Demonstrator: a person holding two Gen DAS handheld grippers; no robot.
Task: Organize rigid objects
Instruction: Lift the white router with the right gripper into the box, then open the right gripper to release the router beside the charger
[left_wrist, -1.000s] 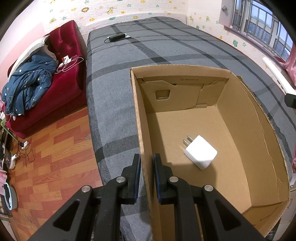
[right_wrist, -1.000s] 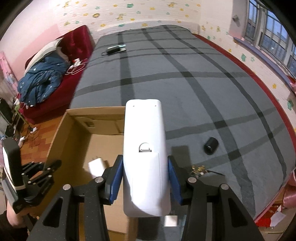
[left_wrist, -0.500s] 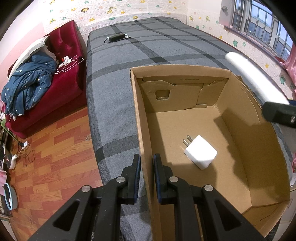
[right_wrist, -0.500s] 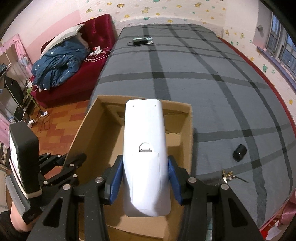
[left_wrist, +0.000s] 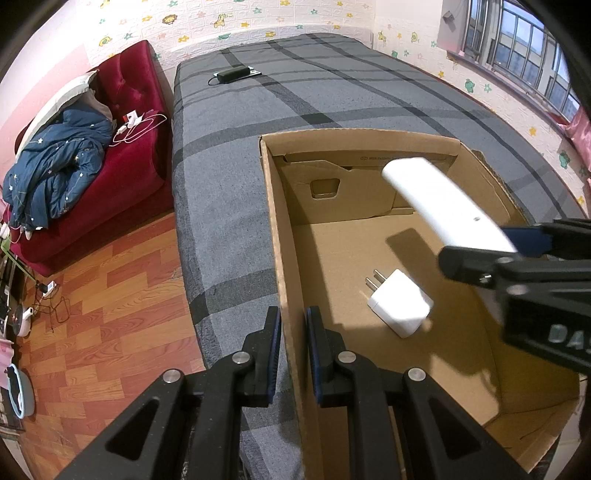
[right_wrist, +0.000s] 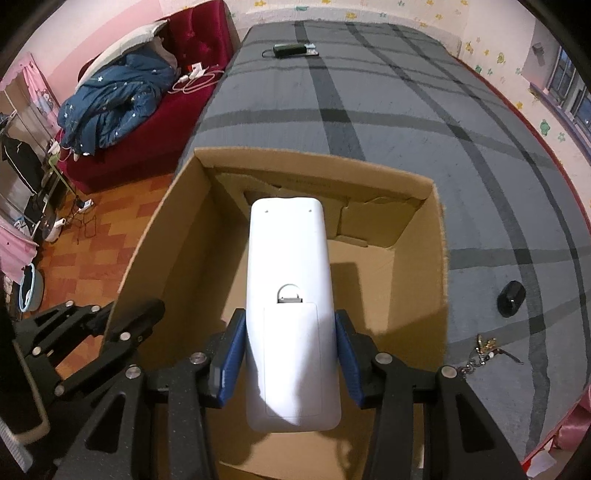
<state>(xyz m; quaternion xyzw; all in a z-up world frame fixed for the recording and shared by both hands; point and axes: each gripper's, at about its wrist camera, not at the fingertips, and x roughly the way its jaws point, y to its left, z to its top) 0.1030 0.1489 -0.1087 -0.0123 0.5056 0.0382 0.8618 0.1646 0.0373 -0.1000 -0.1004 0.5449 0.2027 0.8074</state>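
An open cardboard box (left_wrist: 273, 206) sits on the grey plaid bed. My left gripper (left_wrist: 291, 332) is shut on the box's left wall. A white plug adapter (left_wrist: 400, 308) lies on the box floor. My right gripper (right_wrist: 291, 354) is shut on a white remote control (right_wrist: 290, 280), back side up, held over the box interior (right_wrist: 417, 266). The remote (left_wrist: 439, 201) and right gripper also show in the left wrist view, above the adapter.
A small black object (right_wrist: 511, 297) and a bunch of keys (right_wrist: 487, 347) lie on the bed right of the box. A black device (left_wrist: 232, 74) lies at the bed's far end. A red sofa (left_wrist: 122, 155) with a blue jacket stands left, beside wooden floor.
My right gripper has carried the remote leftward from over the bed to over the box interior. The left gripper has kept its hold on the box wall.
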